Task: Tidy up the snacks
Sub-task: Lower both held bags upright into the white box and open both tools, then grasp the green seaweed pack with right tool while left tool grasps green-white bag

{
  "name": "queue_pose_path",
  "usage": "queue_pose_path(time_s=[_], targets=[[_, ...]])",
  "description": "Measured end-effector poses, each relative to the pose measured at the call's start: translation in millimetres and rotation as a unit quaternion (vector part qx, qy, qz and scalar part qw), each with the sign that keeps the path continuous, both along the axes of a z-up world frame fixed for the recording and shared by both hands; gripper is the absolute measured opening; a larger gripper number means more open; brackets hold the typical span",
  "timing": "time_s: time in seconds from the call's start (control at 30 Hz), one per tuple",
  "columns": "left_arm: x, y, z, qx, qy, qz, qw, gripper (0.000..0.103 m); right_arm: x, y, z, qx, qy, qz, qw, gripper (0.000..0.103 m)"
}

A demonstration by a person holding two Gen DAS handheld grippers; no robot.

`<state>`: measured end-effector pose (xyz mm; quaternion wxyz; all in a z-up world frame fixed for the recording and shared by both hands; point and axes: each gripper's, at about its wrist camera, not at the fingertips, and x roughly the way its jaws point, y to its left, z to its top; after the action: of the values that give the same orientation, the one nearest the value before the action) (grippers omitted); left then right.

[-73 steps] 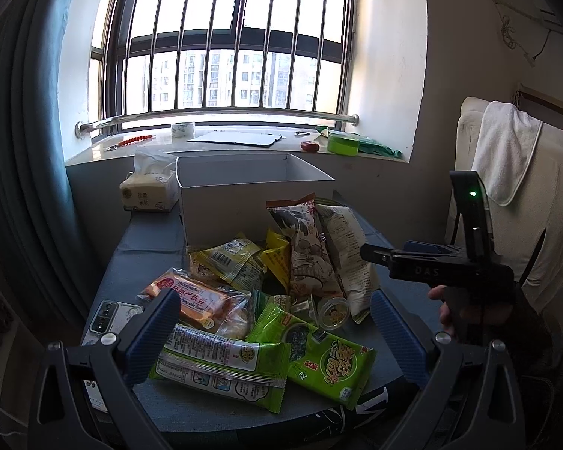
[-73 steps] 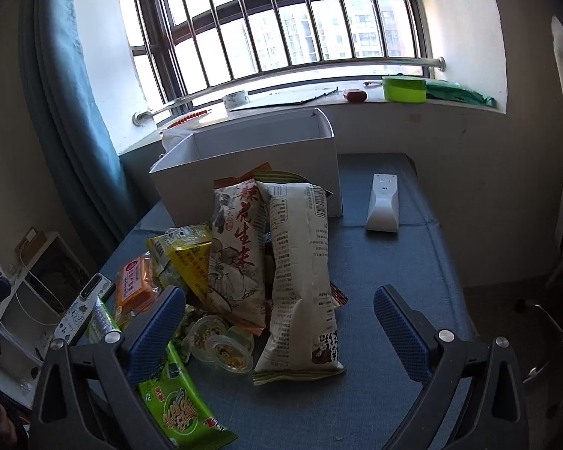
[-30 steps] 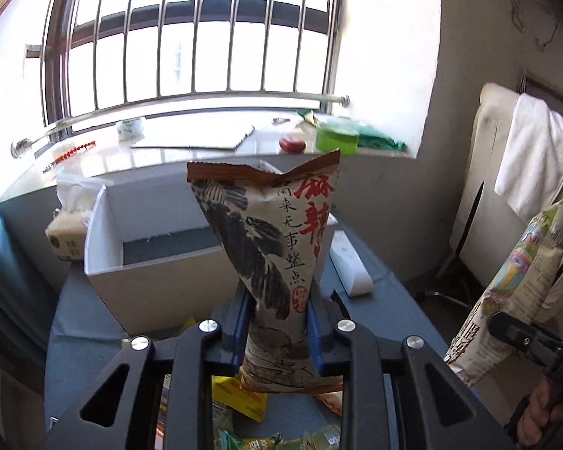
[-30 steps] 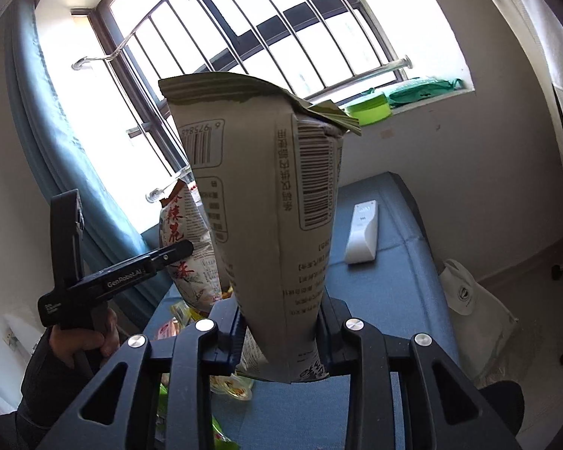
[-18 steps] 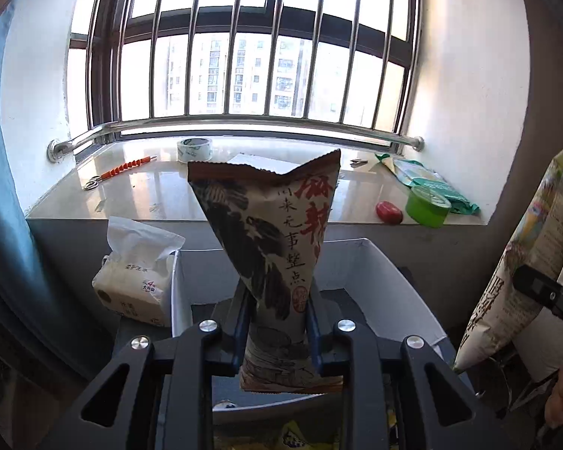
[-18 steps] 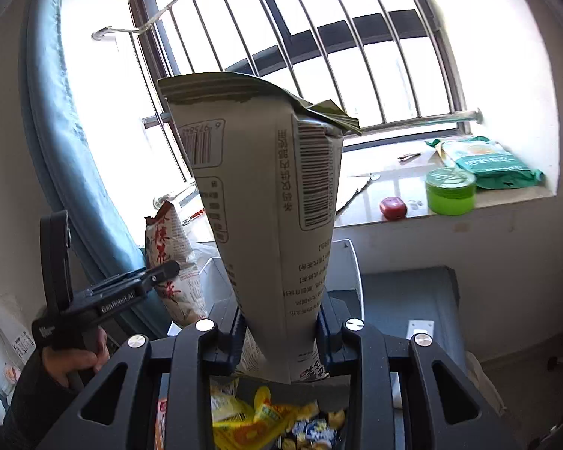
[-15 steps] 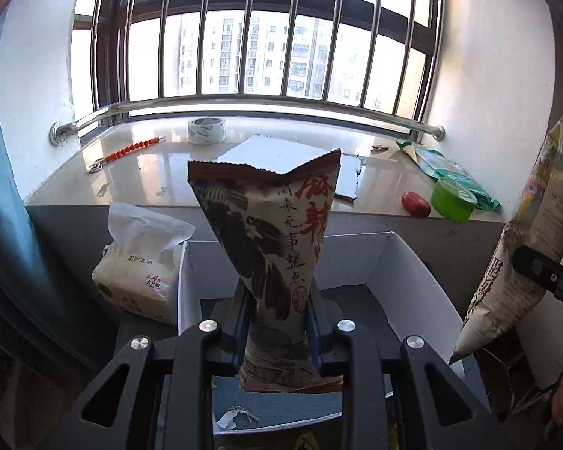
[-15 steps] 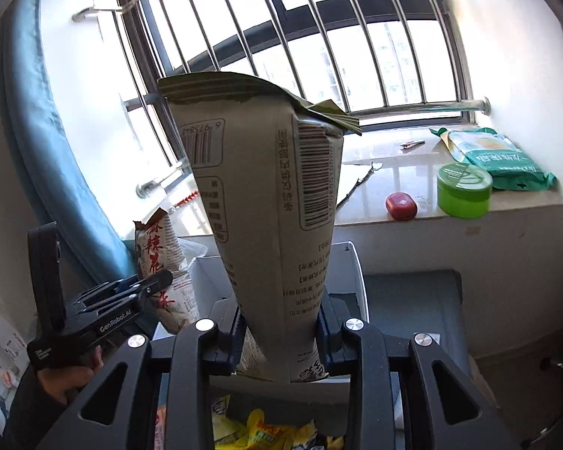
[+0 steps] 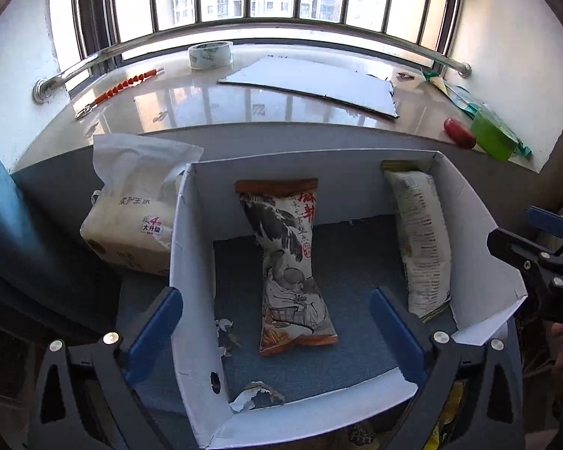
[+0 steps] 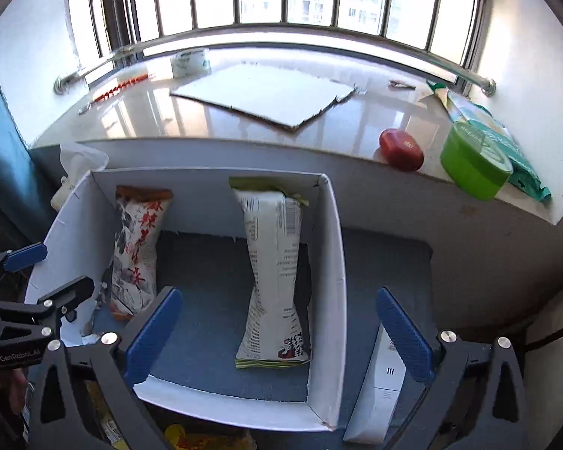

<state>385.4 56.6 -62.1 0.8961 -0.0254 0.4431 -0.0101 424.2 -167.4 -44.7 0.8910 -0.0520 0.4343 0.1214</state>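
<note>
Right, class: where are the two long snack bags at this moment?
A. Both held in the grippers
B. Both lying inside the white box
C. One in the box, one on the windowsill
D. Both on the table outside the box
B: the brown-topped bag and the pale bag both lie inside the white box, and both the left gripper and the right gripper are open and empty.

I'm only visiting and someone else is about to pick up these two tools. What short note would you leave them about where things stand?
Left gripper: open, holding nothing, above the white box.
Right gripper: open, holding nothing, above the same box.
Brown-topped snack bag: lying in the middle of the box.
Pale snack bag: lying in the box by its right wall.
Done: those two bags are boxed.
Left: yellow packets show just in front of the box; how many remain cannot be seen. The tissue pack sits outside, left of the box.
</note>
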Motion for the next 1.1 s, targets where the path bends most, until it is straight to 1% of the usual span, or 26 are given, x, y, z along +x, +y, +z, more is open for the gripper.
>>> queue_pose_path(time_s=[0.07, 0.1, 0.23, 0.3, 0.33, 0.4, 0.47, 0.57, 0.6, 0.67, 0.73, 0.8, 0.83, 0.9, 1.0, 1.07, 1.1], targets=[[-10.3, 3.0, 11.1, 0.002, -0.019, 0.006, 0.9998, 0.103, -8.6, -7.2, 12.6, 0.033, -0.013, 0.0, 0.999, 0.103], [-16.1, 4.8, 18.5, -0.004, -0.031, 0.002, 0.9995, 0.103, -13.8, -11.2, 19.5, 0.052, -0.025, 0.0, 0.998, 0.103], [-45.6, 14.5, 49.1, -0.022, -0.082, -0.003, 0.9964, 0.103, -47.6, -17.4, 48.5, 0.111, -0.092, 0.022, 0.989, 0.103], [-69.5, 21.7, 60.9, -0.034, -0.118, -0.01, 0.9924, 0.103, -64.1, -22.9, 56.8, 0.13, -0.118, 0.034, 0.984, 0.103], [-84.2, 23.8, 65.8, -0.033, -0.136, -0.016, 0.9901, 0.103, -75.5, -26.5, 59.9, 0.14, -0.127, 0.04, 0.981, 0.103], [-116.3, 26.0, 73.5, -0.025, -0.171, -0.03, 0.9846, 0.103, -101.3, -32.1, 62.5, 0.162, -0.138, 0.054, 0.976, 0.103], [-148.4, 25.6, 76.9, -0.015, -0.194, -0.04, 0.98, 0.103, -130.6, -38.9, 62.6, 0.181, -0.147, 0.066, 0.97, 0.103], [-193.5, 24.0, 72.5, -0.013, -0.201, -0.05, 0.9782, 0.103, -173.8, -48.7, 54.7, 0.199, -0.148, 0.088, 0.965, 0.103], [-210.3, 23.1, 68.5, -0.013, -0.205, -0.052, 0.9772, 0.103, -188.8, -51.3, 51.1, 0.197, -0.149, 0.094, 0.964, 0.103], [-240.5, 21.8, 56.7, -0.025, -0.206, -0.064, 0.9761, 0.103, -219.8, -57.2, 42.9, 0.195, -0.167, 0.1, 0.961, 0.103], [-266.5, 20.5, 42.3, -0.035, -0.198, -0.064, 0.9774, 0.103, -246.1, -63.5, 31.6, 0.185, -0.179, 0.093, 0.962, 0.103], [-287.4, 19.2, 27.5, -0.04, -0.191, -0.053, 0.9794, 0.103, -268.0, -69.9, 18.1, 0.179, -0.178, 0.092, 0.963, 0.103], [-297.4, 19.3, 20.3, -0.048, -0.191, -0.046, 0.9793, 0.103, -277.7, -72.4, 10.9, 0.179, -0.176, 0.088, 0.964, 0.103], [-313.3, 18.5, 5.2, -0.069, -0.185, -0.042, 0.9795, 0.103, -295.3, -78.8, -3.2, 0.189, -0.165, 0.082, 0.964, 0.103], [-332.3, 14.4, -11.3, -0.089, -0.178, -0.033, 0.9795, 0.103, -315.2, -86.6, -26.2, 0.216, -0.138, 0.065, 0.965, 0.103], [-340.6, 9.5, -17.3, -0.094, -0.172, -0.032, 0.9801, 0.103, -320.3, -87.5, -41.0, 0.233, -0.11, 0.063, 0.964, 0.103], [-344.6, 7.5, -19.3, -0.093, -0.173, -0.033, 0.98, 0.103, -320.7, -86.1, -47.4, 0.233, -0.095, 0.069, 0.965, 0.103]])
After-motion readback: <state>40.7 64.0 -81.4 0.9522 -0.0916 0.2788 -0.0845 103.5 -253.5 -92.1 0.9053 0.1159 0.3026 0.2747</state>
